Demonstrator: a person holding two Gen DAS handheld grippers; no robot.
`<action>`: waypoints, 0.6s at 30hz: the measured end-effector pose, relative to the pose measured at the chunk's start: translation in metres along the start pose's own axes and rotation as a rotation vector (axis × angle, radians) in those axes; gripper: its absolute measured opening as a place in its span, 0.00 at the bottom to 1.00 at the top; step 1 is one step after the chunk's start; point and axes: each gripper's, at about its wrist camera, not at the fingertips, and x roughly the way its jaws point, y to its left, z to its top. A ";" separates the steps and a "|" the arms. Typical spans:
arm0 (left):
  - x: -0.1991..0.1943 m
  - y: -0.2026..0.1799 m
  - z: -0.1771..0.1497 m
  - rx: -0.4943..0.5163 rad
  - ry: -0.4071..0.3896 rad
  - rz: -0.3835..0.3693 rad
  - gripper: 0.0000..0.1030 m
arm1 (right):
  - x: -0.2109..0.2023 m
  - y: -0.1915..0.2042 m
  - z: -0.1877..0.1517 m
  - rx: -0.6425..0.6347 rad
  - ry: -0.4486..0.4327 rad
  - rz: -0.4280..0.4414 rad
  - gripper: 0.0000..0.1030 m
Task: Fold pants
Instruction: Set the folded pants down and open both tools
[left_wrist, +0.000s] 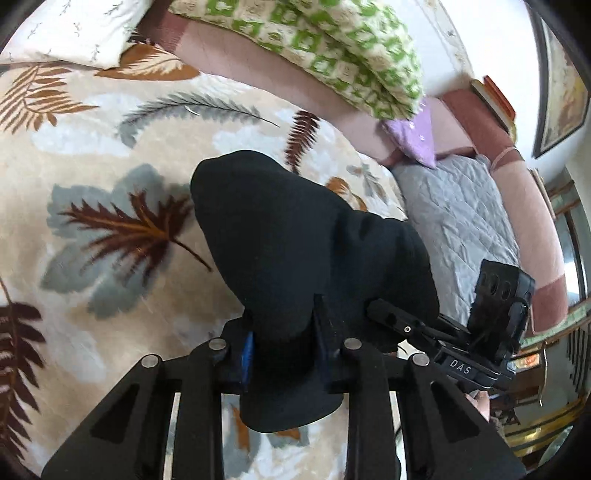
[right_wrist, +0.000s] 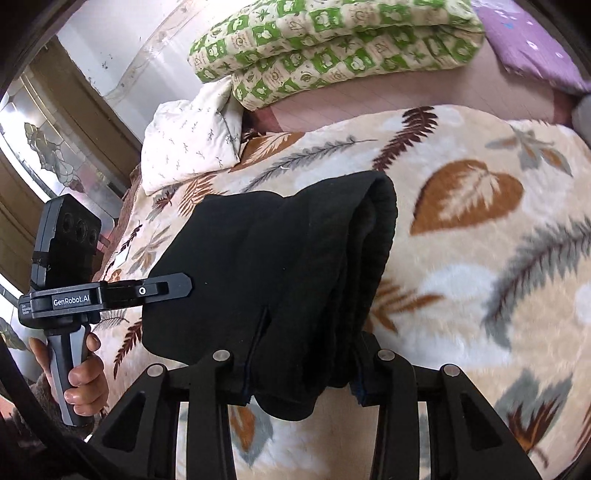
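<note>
The black pants (left_wrist: 295, 240) are bunched and folded, held up over a leaf-patterned blanket (left_wrist: 92, 166). My left gripper (left_wrist: 284, 339) is shut on one edge of the cloth, which drapes over its fingers. My right gripper (right_wrist: 303, 354) is shut on the other edge of the pants (right_wrist: 280, 258); a ribbed cuff or waistband shows at the far right of the bundle. The right gripper's body (left_wrist: 461, 339) shows at the right of the left wrist view. The left gripper's body (right_wrist: 110, 291) shows at the left of the right wrist view, close beside the cloth.
A green-and-cream quilt (right_wrist: 332, 40) and a white pillow (right_wrist: 192, 140) lie at the bed's far side. A purple pillow (left_wrist: 413, 136) and a grey quilted cover (left_wrist: 454, 218) lie beside the blanket. A window is beyond the bed.
</note>
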 end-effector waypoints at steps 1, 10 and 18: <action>0.002 0.003 0.001 -0.002 0.002 0.006 0.22 | 0.006 0.001 0.004 -0.012 0.010 -0.009 0.37; 0.039 0.030 0.015 -0.006 0.041 0.096 0.23 | 0.058 -0.014 0.012 -0.041 0.063 -0.056 0.37; 0.057 0.045 0.017 0.004 0.052 0.102 0.37 | 0.077 -0.049 0.007 0.044 0.085 -0.014 0.52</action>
